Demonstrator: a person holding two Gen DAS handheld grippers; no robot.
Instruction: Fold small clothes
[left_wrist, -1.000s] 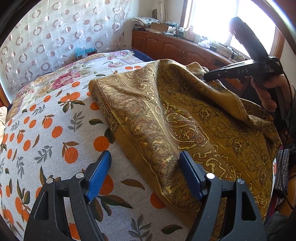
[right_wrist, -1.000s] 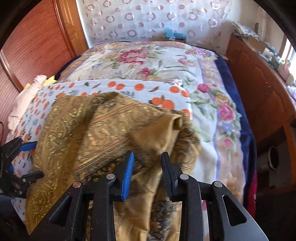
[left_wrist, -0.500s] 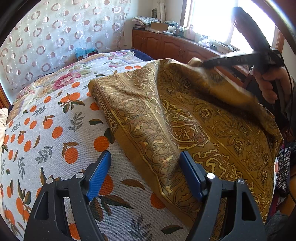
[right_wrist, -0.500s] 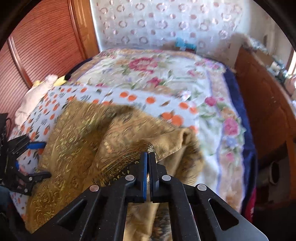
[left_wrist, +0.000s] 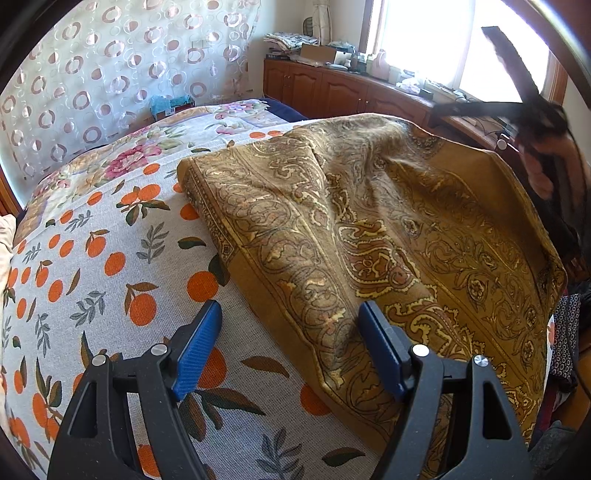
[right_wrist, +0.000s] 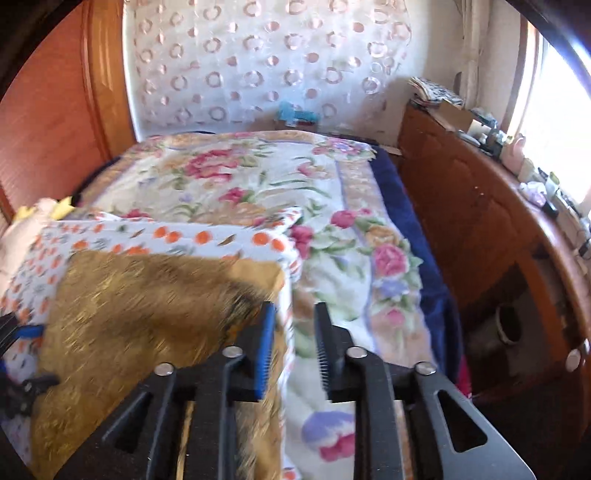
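The cloth (left_wrist: 369, 236) is a soft, thin gold paisley piece, light and limp by the look of it. It drapes in loose ridges and sags wherever nothing props it, so it will likely follow any pull and slump when let go. Its printed border is the sensible place to grip: a corner or a straight hem edge, pinched through 1 or 2 layers, would keep a fold line true. A grab in the middle would only bunch it.

It lies on the orange-print sheet (left_wrist: 110, 266) over the bed (right_wrist: 258, 177), spread from the near edge toward the far side, with its left hem running diagonally away.

The left gripper (left_wrist: 290, 350) is released, jaws wide. The near hem passes between its 2 fingers without either pad pressing on it; the right-hand pad sits just over the cloth, the left-hand one over bare sheet.

The right gripper (right_wrist: 293, 350) has just been opening, its jaws now parted with nothing between them. In its own blurred view the cloth's far corner (right_wrist: 269, 273) seems to lie just left of its left finger, touching or nearly so; I cannot tell which. Seen from the left wrist, it is above the cloth's far right edge.
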